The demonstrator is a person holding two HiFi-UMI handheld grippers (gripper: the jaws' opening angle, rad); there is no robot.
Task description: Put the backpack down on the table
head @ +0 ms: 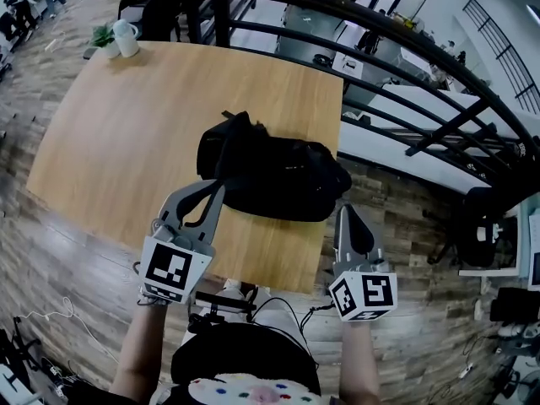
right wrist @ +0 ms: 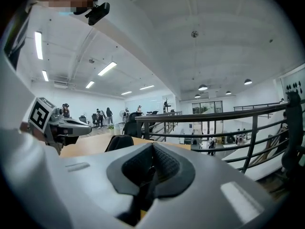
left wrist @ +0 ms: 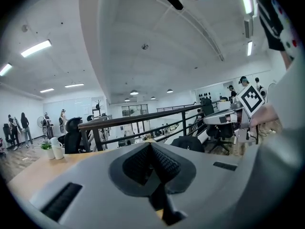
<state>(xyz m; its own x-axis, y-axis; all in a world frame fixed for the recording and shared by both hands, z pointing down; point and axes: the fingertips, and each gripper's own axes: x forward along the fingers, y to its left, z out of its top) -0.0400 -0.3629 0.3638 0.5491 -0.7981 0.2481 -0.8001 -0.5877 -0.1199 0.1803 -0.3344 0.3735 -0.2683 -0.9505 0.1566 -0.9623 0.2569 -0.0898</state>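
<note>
Person's dark top (head: 245, 353) sat nearest the head camera, forearms reaching out to a gripper on each side; wooden table (head: 126, 142) filled most of the view beyond, standing against a black railing (head: 380, 49) at its far and right sides; black backpack (head: 274, 171) lay slumped on its side on the table's near right part, its right end reaching about to the table's edge, resting fully on the wood with nothing holding it up, so the put-down looked done; left gripper (head: 215, 191) hung at the backpack's near left corner, pads (left wrist: 162, 163) pressed together with nothing between them; right gripper (head: 346, 218) hung by its near right corner, likewise closed right up and empty; both gripper views showed the bag beyond the jaws and not touching them, probably held clear so as not to drag it; white cups (head: 125, 36) and a small plant (head: 103, 36) stood at the far left corner, well apart from the bag.
</note>
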